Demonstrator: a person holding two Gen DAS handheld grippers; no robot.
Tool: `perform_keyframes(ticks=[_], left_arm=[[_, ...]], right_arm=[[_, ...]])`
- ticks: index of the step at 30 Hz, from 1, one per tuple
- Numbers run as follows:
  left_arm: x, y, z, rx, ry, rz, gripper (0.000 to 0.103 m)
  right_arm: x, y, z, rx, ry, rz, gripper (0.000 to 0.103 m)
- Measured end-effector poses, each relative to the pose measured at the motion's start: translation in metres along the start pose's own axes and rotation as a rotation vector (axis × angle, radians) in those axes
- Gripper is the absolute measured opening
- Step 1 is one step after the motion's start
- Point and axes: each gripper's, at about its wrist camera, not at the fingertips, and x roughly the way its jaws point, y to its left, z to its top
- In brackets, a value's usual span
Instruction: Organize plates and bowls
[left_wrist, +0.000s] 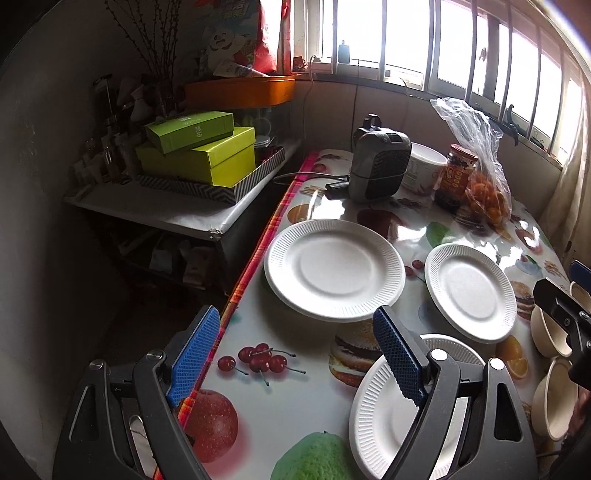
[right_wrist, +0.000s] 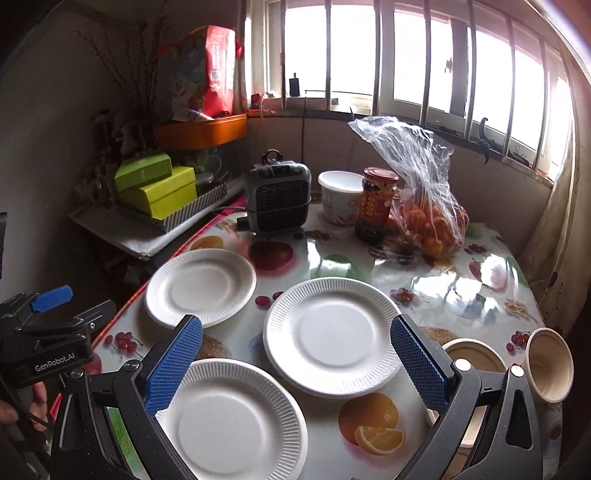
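Three white paper plates lie on the fruit-print table: a far left plate (left_wrist: 334, 269) (right_wrist: 201, 286), a middle plate (left_wrist: 471, 291) (right_wrist: 332, 336) and a near plate (left_wrist: 384, 413) (right_wrist: 236, 421). Two beige paper bowls sit at the right edge, one upright (right_wrist: 476, 354) (left_wrist: 550, 332), one tipped on its side (right_wrist: 550, 363) (left_wrist: 554, 398). My left gripper (left_wrist: 295, 354) is open and empty above the table's near left edge, beside the near plate. My right gripper (right_wrist: 295, 363) is open and empty above the near and middle plates. The left gripper also shows in the right wrist view (right_wrist: 51, 332).
At the table's back stand a grey heater (left_wrist: 378, 166) (right_wrist: 279, 197), a white tub (right_wrist: 340, 201), a dark jar (right_wrist: 378, 201) and a plastic bag of oranges (right_wrist: 428, 218). A low side shelf with green boxes (left_wrist: 199, 155) stands left of the table. Windows run behind.
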Motion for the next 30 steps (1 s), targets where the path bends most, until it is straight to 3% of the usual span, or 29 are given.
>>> perform_keyframes(ticks=[13,27,30], left_arm=[[0.05,0.028,0.031,-0.037,0.05,0.001,0.085],[0.106,0.048,0.04,-0.109,0.143,-0.078,0.085],[0.118,0.048,0.041,-0.112,0.162,-0.097,0.078]], right_arm=[[0.068,0.022,0.038,-0.097,0.041,0.053,0.103],[0.15,0.033,0.052,-0.12,0.18,0.206,0.103],[0.168,0.034,0.053,-0.119,0.226,0.231,0.098]])
